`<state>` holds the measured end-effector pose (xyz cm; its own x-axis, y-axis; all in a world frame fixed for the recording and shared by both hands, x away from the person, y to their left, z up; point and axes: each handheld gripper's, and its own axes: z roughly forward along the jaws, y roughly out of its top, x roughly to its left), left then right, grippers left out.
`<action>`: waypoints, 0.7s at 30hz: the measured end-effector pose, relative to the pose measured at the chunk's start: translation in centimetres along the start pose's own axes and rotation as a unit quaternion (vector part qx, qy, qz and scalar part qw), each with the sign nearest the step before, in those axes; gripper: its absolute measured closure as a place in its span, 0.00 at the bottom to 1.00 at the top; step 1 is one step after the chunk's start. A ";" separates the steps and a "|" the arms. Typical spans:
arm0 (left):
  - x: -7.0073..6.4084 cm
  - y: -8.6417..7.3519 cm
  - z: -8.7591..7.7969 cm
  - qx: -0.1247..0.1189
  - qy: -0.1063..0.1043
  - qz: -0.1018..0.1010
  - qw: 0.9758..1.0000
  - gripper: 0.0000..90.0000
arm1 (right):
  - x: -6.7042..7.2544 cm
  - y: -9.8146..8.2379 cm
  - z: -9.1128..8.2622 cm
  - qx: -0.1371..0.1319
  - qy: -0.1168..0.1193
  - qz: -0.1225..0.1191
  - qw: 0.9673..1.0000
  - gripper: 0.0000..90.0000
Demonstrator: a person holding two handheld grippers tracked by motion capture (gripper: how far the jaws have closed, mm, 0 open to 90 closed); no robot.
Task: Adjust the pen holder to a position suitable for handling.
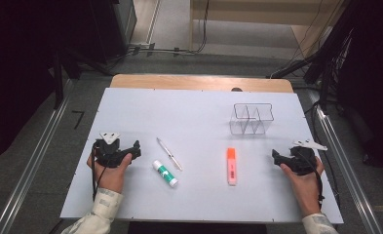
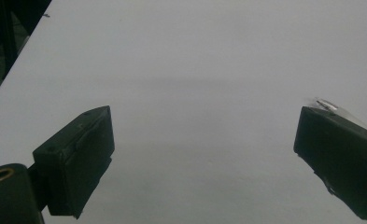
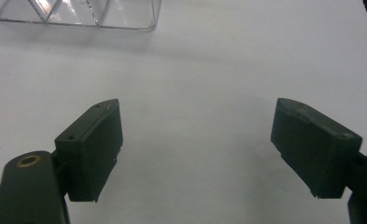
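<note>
Clear plastic holder [image 3: 78, 14] cut off at the top edge, left gripper [image 1: 130, 150] and right gripper [image 1: 278, 157] both spread wide and empty on the white table [image 1: 199, 122], pen [image 1: 169, 153] seemingly beside the left one, glue stick [image 1: 165, 173] and orange highlighter [image 1: 232, 165] between the hands.

On the bench [image 1: 130, 112], pen [image 1: 169, 154] lies left of the highlighter [image 1: 232, 166], glue stick [image 1: 165, 173] just before the pen, divided holder [image 1: 251, 119] behind the highlighter

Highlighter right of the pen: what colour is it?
Orange cap at the far end, paler pinkish-orange body; the highlighter shows best in the high view.
</note>
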<state>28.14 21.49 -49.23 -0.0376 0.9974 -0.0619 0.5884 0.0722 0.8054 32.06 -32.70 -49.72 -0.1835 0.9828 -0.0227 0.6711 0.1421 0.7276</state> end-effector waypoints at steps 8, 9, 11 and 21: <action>-1.7 0.7 -0.2 -0.005 -0.019 0.003 1.000 0.06 | -0.2 0.7 -0.1 -0.010 -0.005 0.004 1.000 0.18; -2.1 0.8 -0.2 -0.005 -0.022 0.004 1.000 0.06 | -0.2 0.7 -0.1 -0.010 -0.005 0.004 1.000 0.18; -3.4 1.4 -0.1 -0.003 -0.026 0.019 0.999 0.11 | -0.4 1.2 0.0 -0.015 -0.008 0.005 1.000 0.22; -11.2 3.9 1.7 0.004 -0.053 0.109 0.993 0.73 | -1.5 3.3 1.2 -0.021 0.003 0.013 1.000 0.78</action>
<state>32.23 10.58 -46.39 0.1755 0.9831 0.0516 0.5790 -0.1455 0.8022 35.38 -33.59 -48.08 -0.1705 0.9854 0.0007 0.6444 0.1110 0.7566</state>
